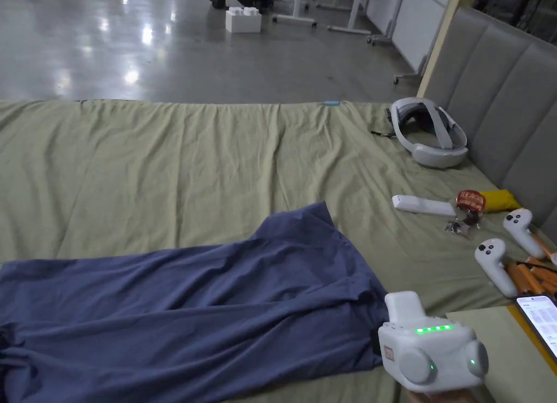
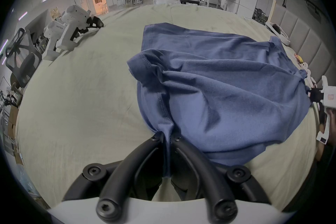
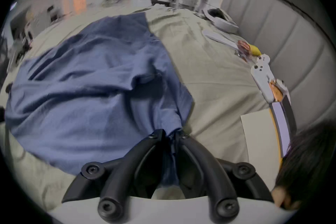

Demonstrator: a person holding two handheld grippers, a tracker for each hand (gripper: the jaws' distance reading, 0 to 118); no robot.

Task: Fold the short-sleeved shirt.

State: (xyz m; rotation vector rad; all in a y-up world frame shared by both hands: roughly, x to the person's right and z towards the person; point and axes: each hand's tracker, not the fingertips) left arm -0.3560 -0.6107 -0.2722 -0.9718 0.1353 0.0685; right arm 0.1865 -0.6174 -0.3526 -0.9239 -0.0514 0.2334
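Note:
A blue short-sleeved shirt (image 1: 190,306) lies rumpled across the near part of an olive-green sheet (image 1: 190,154). My right gripper (image 1: 375,341) is at the shirt's right edge, its white body low in the head view, jaws shut on a pinch of the cloth. In the right gripper view the shirt (image 3: 87,82) bunches into that gripper (image 3: 170,134). In the left gripper view my left gripper (image 2: 166,137) is shut on a fold of the shirt (image 2: 227,86) near a seam, a sleeve hem curling just beyond. The right gripper (image 2: 313,96) shows at the shirt's far corner there.
To the right lie a white headset (image 1: 432,132), a white remote (image 1: 423,205), two white controllers (image 1: 492,262), snack wrappers (image 1: 470,202), orange sticks and a phone (image 1: 541,320). A grey padded headboard (image 1: 506,94) bounds the right side. Spare white grippers (image 2: 71,28) rest on the sheet's far left.

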